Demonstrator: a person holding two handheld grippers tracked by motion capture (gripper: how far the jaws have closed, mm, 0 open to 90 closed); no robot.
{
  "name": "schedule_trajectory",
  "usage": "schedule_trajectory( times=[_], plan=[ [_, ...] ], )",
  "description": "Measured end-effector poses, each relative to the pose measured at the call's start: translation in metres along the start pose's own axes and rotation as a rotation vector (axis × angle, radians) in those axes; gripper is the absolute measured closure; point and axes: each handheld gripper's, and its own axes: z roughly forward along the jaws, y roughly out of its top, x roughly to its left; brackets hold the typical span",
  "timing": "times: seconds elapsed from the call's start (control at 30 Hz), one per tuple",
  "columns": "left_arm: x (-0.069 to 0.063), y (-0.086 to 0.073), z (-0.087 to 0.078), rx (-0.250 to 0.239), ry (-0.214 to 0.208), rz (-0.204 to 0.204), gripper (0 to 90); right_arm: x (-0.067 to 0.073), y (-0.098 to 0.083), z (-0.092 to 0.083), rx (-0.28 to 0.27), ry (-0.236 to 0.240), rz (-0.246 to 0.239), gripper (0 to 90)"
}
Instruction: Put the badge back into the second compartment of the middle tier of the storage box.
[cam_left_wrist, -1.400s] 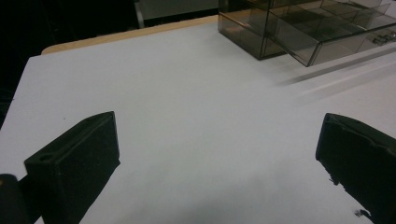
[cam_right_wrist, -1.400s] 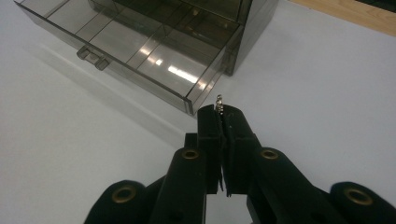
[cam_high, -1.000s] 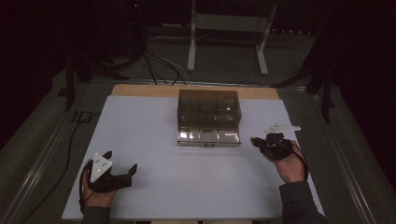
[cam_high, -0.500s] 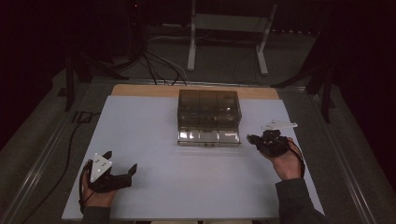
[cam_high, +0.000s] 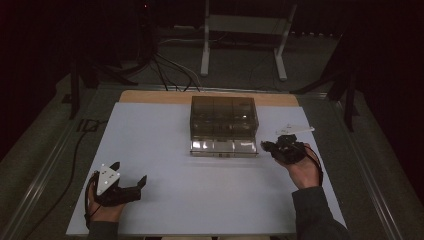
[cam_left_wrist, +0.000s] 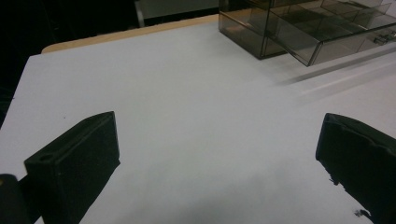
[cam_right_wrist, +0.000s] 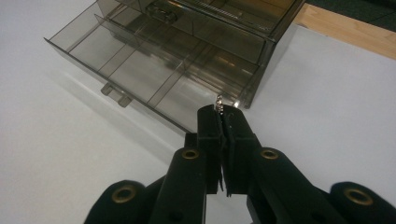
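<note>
My right gripper (cam_right_wrist: 221, 113) is pressed together on a tiny shiny piece (cam_right_wrist: 219, 102), pinched at the very tips; looks like a small metal ring or earring, too small to say for sure. It sits just off the right front corner of the smoky clear drawer box (cam_high: 223, 116), whose bottom drawer (cam_right_wrist: 140, 70) is pulled out toward me. Key relation: in the right gripper view the open drawer lies ahead and to the left of the tips, nearest compartment just past them, dividers running front to back. So my guess is a short carry left over the drawer wall, then a release. My left gripper (cam_high: 129, 183) rests spread wide, nothing in it, near the front left of the white mat (cam_high: 165, 135), well apart from the box. Right hand is clearly nearer.
</note>
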Motion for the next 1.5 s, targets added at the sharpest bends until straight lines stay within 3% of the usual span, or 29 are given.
schedule_trajectory(
  times=[1.5],
  plan=[
    [0.000, 0.000, 0.000, -0.003, -0.001, -0.002, 0.6, 0.020, 0.035, 0.019, -0.017, 0.044, -0.033, 87.8]
  ],
)
